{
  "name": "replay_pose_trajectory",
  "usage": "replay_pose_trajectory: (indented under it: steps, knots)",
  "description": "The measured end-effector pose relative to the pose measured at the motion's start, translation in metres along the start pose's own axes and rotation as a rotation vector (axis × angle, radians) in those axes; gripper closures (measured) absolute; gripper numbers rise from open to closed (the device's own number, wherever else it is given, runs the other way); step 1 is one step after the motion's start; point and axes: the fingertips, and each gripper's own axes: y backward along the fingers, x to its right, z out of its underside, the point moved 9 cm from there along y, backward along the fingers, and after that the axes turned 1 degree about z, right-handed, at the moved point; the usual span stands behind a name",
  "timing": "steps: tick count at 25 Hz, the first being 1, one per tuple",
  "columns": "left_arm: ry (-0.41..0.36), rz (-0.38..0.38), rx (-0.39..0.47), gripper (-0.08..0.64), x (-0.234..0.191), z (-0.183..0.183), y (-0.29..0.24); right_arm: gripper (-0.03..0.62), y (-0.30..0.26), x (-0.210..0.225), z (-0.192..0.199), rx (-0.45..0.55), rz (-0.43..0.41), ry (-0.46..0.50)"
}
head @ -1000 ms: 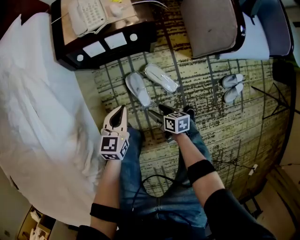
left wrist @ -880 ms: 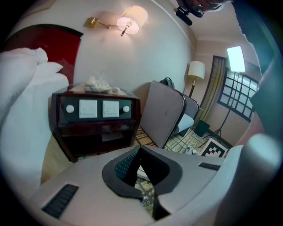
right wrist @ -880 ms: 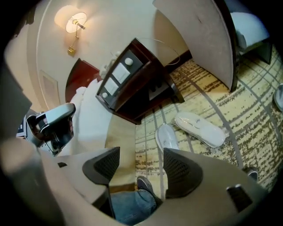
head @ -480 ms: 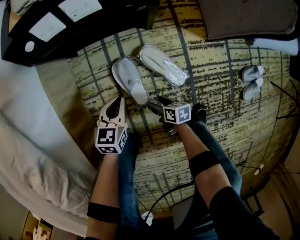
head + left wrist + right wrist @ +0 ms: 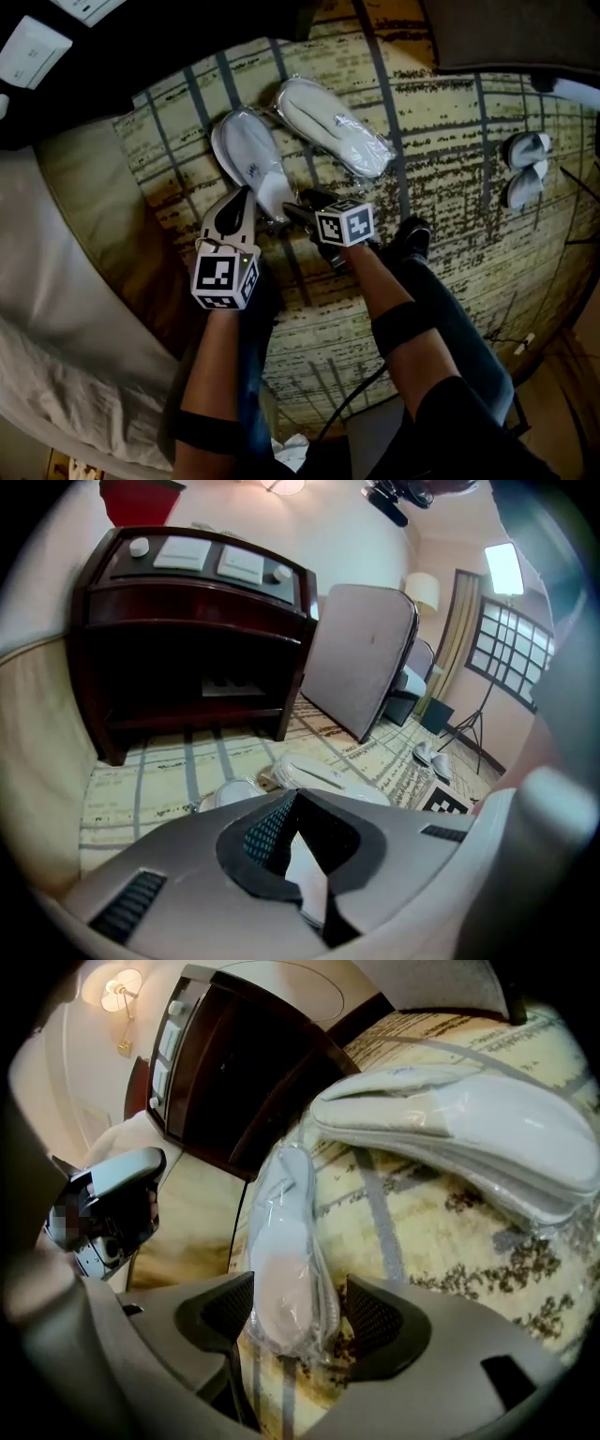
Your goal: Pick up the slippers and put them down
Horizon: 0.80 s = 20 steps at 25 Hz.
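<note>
Likely hotel bedroom: bed [image 5: 56, 375] with white sheets, dark wooden nightstand [image 5: 187, 639] with switch panel, patterned carpet [image 5: 450, 216], plastic-wrapped slippers [image 5: 336, 127], wall lamp [image 5: 117, 993].

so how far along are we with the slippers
Nothing is done yet: both wrapped slippers lie on the carpet. In hand: the right gripper has its jaws apart around the near end of the nearer slipper, not yet closed on it. The left gripper is shut and empty. Left: grip, lift and set it down, then the farther slipper.
</note>
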Motion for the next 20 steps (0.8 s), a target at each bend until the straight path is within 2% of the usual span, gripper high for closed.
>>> replay_pose_trajectory:
  steps: [8,13,14,17,20]
  knots:
    - [0.021,-0.008,-0.009,0.558,-0.012,0.016,-0.004,0.261,-0.026,0.004,0.007,-0.042,0.064,0.086]
    - [0.027,-0.013,-0.002,0.558,-0.019,0.017,-0.004,0.316,-0.028,0.004,0.004,-0.088,0.070,0.134]
    - [0.027,-0.014,-0.002,0.558,-0.020,0.017,-0.004,0.353,-0.029,0.001,0.002,-0.096,0.055,0.146]
    - [0.034,-0.019,0.002,0.558,-0.024,0.017,-0.002,0.405,-0.036,-0.008,0.003,-0.118,0.023,0.173]
    - [0.043,-0.024,0.006,0.558,-0.026,0.019,0.001,0.478,-0.036,-0.013,0.001,-0.093,0.003,0.149]
